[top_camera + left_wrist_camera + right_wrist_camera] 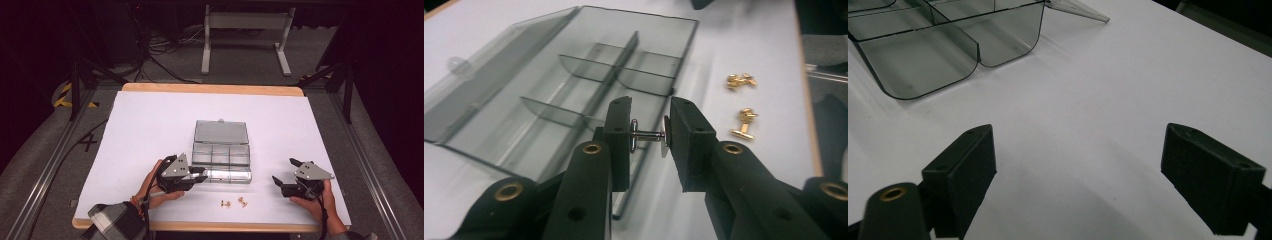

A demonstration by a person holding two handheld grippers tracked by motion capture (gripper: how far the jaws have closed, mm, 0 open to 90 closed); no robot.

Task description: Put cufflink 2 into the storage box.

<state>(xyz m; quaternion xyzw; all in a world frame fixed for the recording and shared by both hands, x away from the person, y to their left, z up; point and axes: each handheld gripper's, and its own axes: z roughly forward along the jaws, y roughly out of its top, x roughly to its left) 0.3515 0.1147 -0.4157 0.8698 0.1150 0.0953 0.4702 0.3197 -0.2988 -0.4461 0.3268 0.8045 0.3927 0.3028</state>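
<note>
Progress is judged to be early. One silver cufflink is clamped end to end between the fingers of the left gripper, just above the near edge of the clear compartment box, whose lid lies open behind it. No cufflink can be made out in any compartment, so the first placement appears not yet made. Two gold cufflinks are left lying on the white desk in front of the box, near each other and apart from it. The right gripper is held low over bare desk to the right of the box, its fingers wide apart and holding nothing.
</note>
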